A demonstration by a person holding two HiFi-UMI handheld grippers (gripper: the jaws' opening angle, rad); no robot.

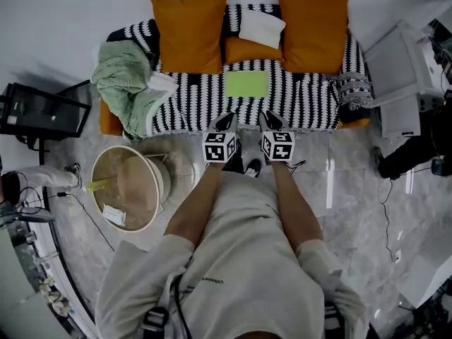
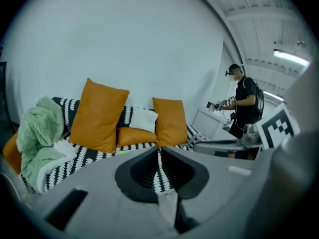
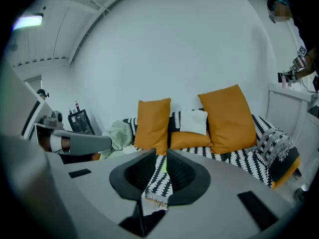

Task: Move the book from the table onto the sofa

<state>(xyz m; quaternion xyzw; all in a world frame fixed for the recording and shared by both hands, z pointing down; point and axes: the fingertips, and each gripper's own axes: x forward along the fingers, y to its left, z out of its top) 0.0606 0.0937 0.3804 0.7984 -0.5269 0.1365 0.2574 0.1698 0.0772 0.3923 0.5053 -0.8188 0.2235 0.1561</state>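
Lying on sofa: book; left gripper closed; right gripper ajar

Even, cool indoor light, ceiling strip lamp glowing, soft shadows on glossy floor, fisheye bending, dark vignetted corners

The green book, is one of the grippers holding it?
No, the green book lies flat on the sofa seat, ahead of the left gripper and the right gripper, touching neither.

The floor looks like glossy polished stone; the sofa wears woven cloth, its orange cushions matt fabric.
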